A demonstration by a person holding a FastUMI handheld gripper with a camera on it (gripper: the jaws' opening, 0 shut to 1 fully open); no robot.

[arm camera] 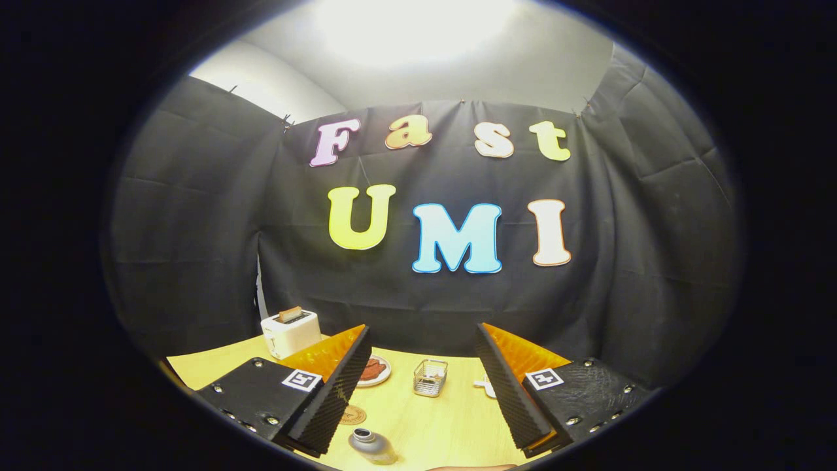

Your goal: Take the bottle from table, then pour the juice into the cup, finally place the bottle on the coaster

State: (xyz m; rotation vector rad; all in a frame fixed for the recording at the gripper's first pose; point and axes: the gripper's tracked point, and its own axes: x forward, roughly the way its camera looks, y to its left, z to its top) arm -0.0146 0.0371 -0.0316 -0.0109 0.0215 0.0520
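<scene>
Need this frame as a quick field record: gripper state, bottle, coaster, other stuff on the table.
gripper: gripper open, fingers wide apart, holding nothing
bottle: grey bottle on the table, low between the fingers, nearer the left one, not gripped
coaster: round brown coaster beside the left finger, just beyond the bottle, partly hidden
table: light wooden table
other items: white toaster at the far left; plate with reddish food; small wire basket
cup: cannot identify one
</scene>
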